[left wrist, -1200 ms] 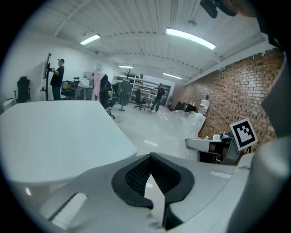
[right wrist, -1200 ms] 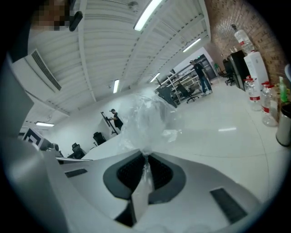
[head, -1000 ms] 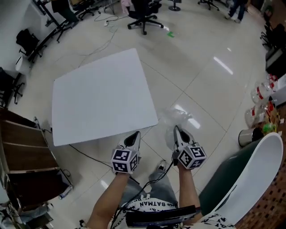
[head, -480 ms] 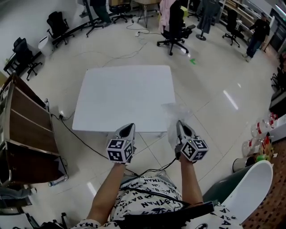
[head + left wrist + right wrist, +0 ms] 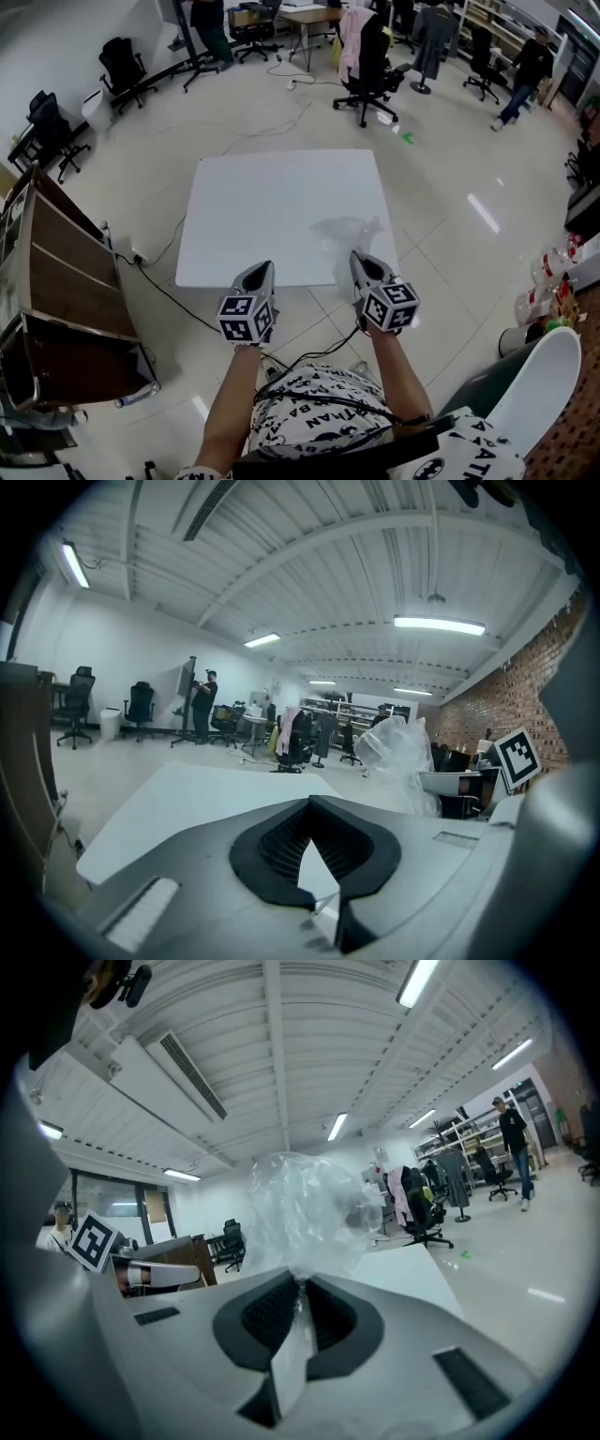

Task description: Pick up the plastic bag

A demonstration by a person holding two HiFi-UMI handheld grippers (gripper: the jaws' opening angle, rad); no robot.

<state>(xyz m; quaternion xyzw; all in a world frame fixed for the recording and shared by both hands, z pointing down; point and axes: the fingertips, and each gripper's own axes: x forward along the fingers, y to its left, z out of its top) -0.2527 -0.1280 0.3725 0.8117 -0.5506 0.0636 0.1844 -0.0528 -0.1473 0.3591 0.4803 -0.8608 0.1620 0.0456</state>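
The clear plastic bag is crumpled and held up above the near right part of the white table. My right gripper is shut on the bag's lower end. In the right gripper view the bag billows up from between the closed pads of my right gripper, and a strip of film runs down between them. My left gripper hovers at the table's near edge, a hand's width left of the right one, shut and holding nothing. In the left gripper view, the bag shows to the right of my left gripper.
A brown wooden shelf unit stands left of the table, with a black cable on the floor beside it. A white chair back is at the lower right, bottles at the right edge. Office chairs and people stand beyond the table.
The view has swung so the table lies straight ahead. Both grippers have come to its near edge, and the bag has moved from above the floor to above the table, still gripped.
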